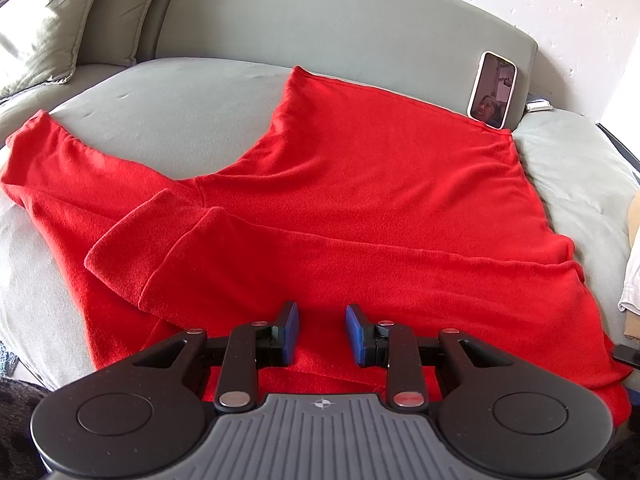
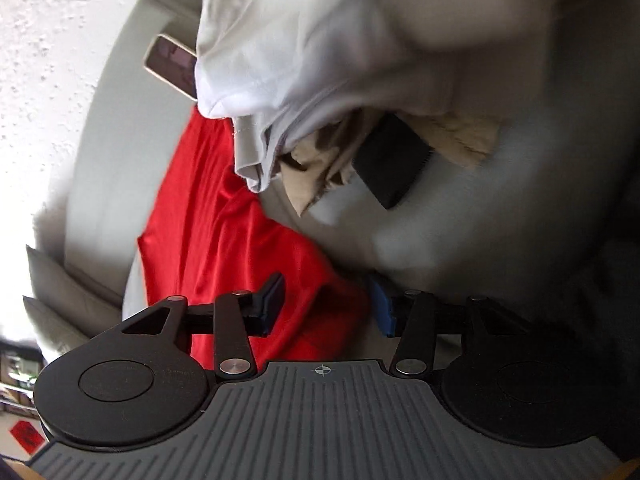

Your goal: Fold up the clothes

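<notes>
A red fleece long-sleeved top [image 1: 360, 208] is spread flat on the seat of a grey fabric sofa [image 1: 168, 104], its body lying open and one sleeve [image 1: 132, 248] folded back across it. The left gripper [image 1: 322, 330] is held just above the near edge of the cloth, its blue-padded fingers [image 1: 291, 330] parted, with nothing between them. The right gripper [image 2: 326, 304] is seen over the side edge of the same garment, fingers also spread apart and empty; this view is blurred. A pile of white and beige clothes [image 2: 304, 60] lies beside the red top.

The fleece is judged to be soft, light and limp, not slippery and not fragile, so it will sag where it is not supported. It is best taken at a hem or seam edge, pinched through both layers, one corner for each gripper.
</notes>
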`<state>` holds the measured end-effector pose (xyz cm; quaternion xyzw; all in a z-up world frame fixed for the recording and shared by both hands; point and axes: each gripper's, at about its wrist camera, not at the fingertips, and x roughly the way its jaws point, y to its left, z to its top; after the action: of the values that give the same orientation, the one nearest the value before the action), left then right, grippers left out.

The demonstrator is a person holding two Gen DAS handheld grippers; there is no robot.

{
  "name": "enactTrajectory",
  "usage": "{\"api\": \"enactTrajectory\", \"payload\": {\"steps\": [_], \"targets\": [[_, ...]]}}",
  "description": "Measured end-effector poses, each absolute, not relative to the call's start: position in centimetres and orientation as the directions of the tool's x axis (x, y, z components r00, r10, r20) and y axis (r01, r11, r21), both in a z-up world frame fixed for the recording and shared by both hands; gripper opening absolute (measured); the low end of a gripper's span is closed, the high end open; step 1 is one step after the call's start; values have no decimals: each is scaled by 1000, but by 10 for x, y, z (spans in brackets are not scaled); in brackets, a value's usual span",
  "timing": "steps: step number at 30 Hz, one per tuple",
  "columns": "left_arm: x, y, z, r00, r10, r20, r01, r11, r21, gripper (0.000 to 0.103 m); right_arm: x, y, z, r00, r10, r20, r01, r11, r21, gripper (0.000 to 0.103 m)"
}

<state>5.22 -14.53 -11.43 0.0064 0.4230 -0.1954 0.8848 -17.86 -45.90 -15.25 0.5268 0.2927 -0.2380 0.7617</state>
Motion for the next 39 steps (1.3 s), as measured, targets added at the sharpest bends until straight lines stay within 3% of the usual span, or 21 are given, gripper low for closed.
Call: {"api": "enactTrajectory", "payload": {"steps": [1, 2, 6, 10, 14, 16, 18, 21, 26, 28, 36, 38, 39], "targets": [[52, -145, -114, 566, -342, -750, 352, 923, -155, 28, -175, -457, -153, 708, -75, -703, 675, 367, 641, 14], [52, -145, -115, 567, -344, -749, 354, 922, -156, 28, -174, -454, -152, 712, -83, -697, 667, 392, 634, 3], [50, -144, -112, 561, -351, -750, 374, 915, -148, 28, -186, -433, -118, 748, -129, -651, 612, 513, 602, 3], [45, -151, -110, 562, -346, -751, 427, 899, -94, 28, -190, -419, -106, 689, -179, -702, 647, 589, 485, 3], [38, -159, -108, 570, -327, -754, 478, 878, -19, 27, -177, -421, -121, 654, -144, -743, 666, 574, 476, 6], [37, -158, -105, 567, -329, -755, 490, 872, -12, 27, -173, -420, -122, 650, -133, -748, 668, 569, 479, 31], [37, -150, -98, 558, -332, -761, 463, 885, -47, 28, -178, -418, -109, 652, -163, -741, 668, 587, 459, 42], [29, -138, -83, 557, -355, -751, 443, 892, -92, 30, -191, -413, -94, 689, -139, -711, 612, 637, 468, 46], [14, -125, -70, 557, -383, -737, 436, 890, -133, 32, -201, -402, -107, 693, 211, -690, 496, 555, 668, 44], [11, -123, -69, 549, -382, -743, 435, 890, -136, 32, -199, -396, -123, 690, 283, -667, 497, 485, 720, 42], [-1, -119, -67, 548, -359, -755, 430, 896, -114, 32, -194, -389, -156, 725, 292, -623, 588, 209, 782, 41], [-4, -118, -66, 548, -361, -754, 434, 894, -113, 32, -197, -385, -164, 727, 273, -630, 612, 157, 775, 38], [-6, -118, -65, 549, -363, -753, 437, 892, -112, 32, -198, -384, -167, 728, 265, -632, 622, 133, 772, 31]]}}
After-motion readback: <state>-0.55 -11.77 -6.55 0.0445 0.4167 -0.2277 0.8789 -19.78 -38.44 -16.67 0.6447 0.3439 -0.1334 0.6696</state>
